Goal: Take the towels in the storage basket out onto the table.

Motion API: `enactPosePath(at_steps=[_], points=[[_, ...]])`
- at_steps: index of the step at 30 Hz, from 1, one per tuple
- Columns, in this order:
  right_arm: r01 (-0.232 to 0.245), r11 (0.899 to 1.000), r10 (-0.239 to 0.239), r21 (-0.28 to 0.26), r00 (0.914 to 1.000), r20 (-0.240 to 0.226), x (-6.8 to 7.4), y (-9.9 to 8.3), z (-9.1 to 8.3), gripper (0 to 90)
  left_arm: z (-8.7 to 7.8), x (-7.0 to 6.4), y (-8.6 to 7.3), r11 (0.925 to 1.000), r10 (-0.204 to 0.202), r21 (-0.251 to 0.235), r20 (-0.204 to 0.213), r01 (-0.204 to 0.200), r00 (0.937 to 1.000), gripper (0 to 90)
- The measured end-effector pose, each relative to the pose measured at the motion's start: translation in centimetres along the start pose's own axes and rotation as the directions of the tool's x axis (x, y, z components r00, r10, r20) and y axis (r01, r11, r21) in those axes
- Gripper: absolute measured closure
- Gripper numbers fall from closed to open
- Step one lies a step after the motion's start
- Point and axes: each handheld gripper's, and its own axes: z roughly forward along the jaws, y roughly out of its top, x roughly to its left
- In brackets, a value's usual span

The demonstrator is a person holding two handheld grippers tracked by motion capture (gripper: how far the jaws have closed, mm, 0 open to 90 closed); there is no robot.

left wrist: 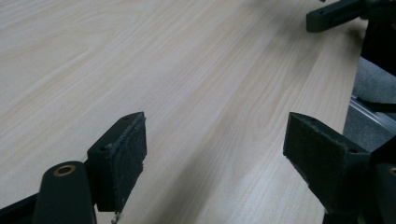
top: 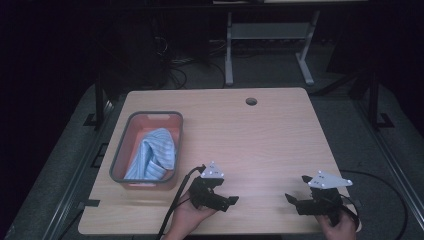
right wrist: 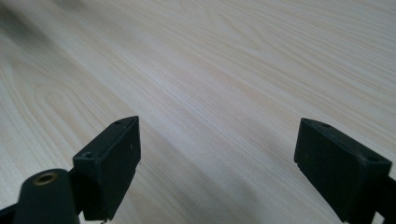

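A blue striped cloth [top: 155, 152] lies crumpled in a grey-rimmed bin [top: 118, 150] with a red inside, at the table's left. Held in a hand near the front edge, my left gripper [top: 227, 192] points right, just right of the bin's near corner. In the left gripper view the left gripper [left wrist: 215, 126] is open over bare wood, nothing between its pads. My right gripper [top: 296, 187] is held at the front right and points left toward the other one. In the right gripper view the right gripper [right wrist: 219, 123] is open and holds nothing. The right gripper's jaw tip [left wrist: 336, 14] shows at the far top of the left gripper view.
The light wooden table [top: 250, 135] has a round cable hole [top: 251, 101] near its far edge. Cables trail from both grippers off the front edge. Beyond the table, white desk legs [top: 229, 55] stand on a dark floor.
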Motion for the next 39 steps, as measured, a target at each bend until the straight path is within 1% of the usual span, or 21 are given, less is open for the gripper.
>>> enactPosePath(at_steps=[2,4,7,8,9,11,14,18,21,23,25,27,28,32,36,38,39], points=[[-0.001,1.000,0.001,0.000,1.0000,-0.002,0.2,0.1,0.0,14.2,-0.1,0.0,0.4,1.0000,0.001,0.000,0.000,-0.001,1.0000,20.3],[0.003,1.000,-0.003,0.000,1.0000,-0.002,0.3,0.1,0.1,14.2,-0.2,0.1,0.8,0.9999,-0.011,-0.007,0.015,0.011,0.9998,19.3],[0.003,1.000,-0.003,0.002,1.0000,0.004,0.4,0.2,0.0,14.2,-0.4,0.1,1.2,0.9999,-0.001,-0.012,0.013,0.002,0.9999,19.3],[-0.001,1.000,0.001,0.000,1.0000,0.003,0.4,0.2,0.0,14.2,-0.5,0.1,1.4,0.9999,-0.005,-0.014,0.011,0.005,0.9999,19.5],[-0.002,1.000,0.002,-0.003,1.0000,0.005,0.3,0.2,-0.1,14.2,-0.6,0.2,1.5,0.9999,0.002,-0.016,0.014,-0.002,0.9999,19.5],[-0.002,1.000,0.002,-0.007,1.0000,0.008,0.3,0.2,-0.1,14.2,-0.7,0.3,1.8,0.9994,-0.010,-0.033,0.021,0.011,0.9997,19.5],[-0.005,1.000,0.005,-0.008,1.0000,0.006,0.3,0.2,-0.1,14.2,-0.7,0.3,2.4,0.9996,-0.003,-0.028,0.016,0.003,0.9999,20.8],[-0.002,1.000,0.002,-0.010,1.0000,0.008,0.2,0.3,0.0,14.2,-0.5,0.4,3.6,0.9997,0.022,-0.008,0.010,-0.021,0.9997,21.5],[-0.004,1.000,0.004,-0.015,1.0000,0.007,0.1,0.4,0.0,14.2,-0.5,0.4,4.2,0.9997,0.022,-0.010,0.006,-0.022,0.9997,21.3],[-0.010,1.000,0.010,-0.015,0.9999,0.007,-0.1,0.3,0.0,14.2,-0.4,0.3,4.5,0.9995,0.018,-0.025,0.009,-0.018,0.9998,21.3],[-0.014,1.000,0.014,-0.019,0.9999,0.005,-0.2,0.3,0.0,14.2,-0.3,0.3,4.8,0.9996,0.023,-0.015,-0.001,-0.023,0.9997,21.3],[-0.019,1.000,0.019,-0.019,0.9998,0.007,-0.4,0.3,-0.1,14.1,-0.4,0.4,5.2,0.9996,0.023,-0.018,0.001,-0.023,0.9997,21.4],[-0.022,1.000,0.023,-0.021,0.9997,0.007,-0.4,0.3,-0.1,14.2,-0.5,0.4,5.4,0.9996,0.016,-0.024,0.002,-0.016,0.9999,21.4],[-0.023,0.999,0.024,-0.027,0.9997,0.011,-0.5,0.3,-0.2,14.2,-0.9,0.4,6.1,0.9994,0.029,-0.019,0.008,-0.029,0.9995,22.7],[-0.028,0.999,0.028,-0.025,0.9995,0.014,-0.6,0.3,-0.2,14.1,-1.3,0.3,6.8,0.9991,0.042,-0.011,0.002,-0.042,0.9991,22.1],[-0.030,0.999,0.030,-0.026,0.9995,0.012,-0.6,0.3,-0.2,14.1,-1.5,0.4,7.2,0.9989,0.045,-0.010,-0.003,-0.045,0.9990,21.6],[-0.032,0.999,0.032,-0.026,0.9994,0.012,-0.7,0.3,-0.2,14.1,-1.5,0.4,7.3,0.9992,0.038,-0.014,-0.001,-0.038,0.9993,21.5]])
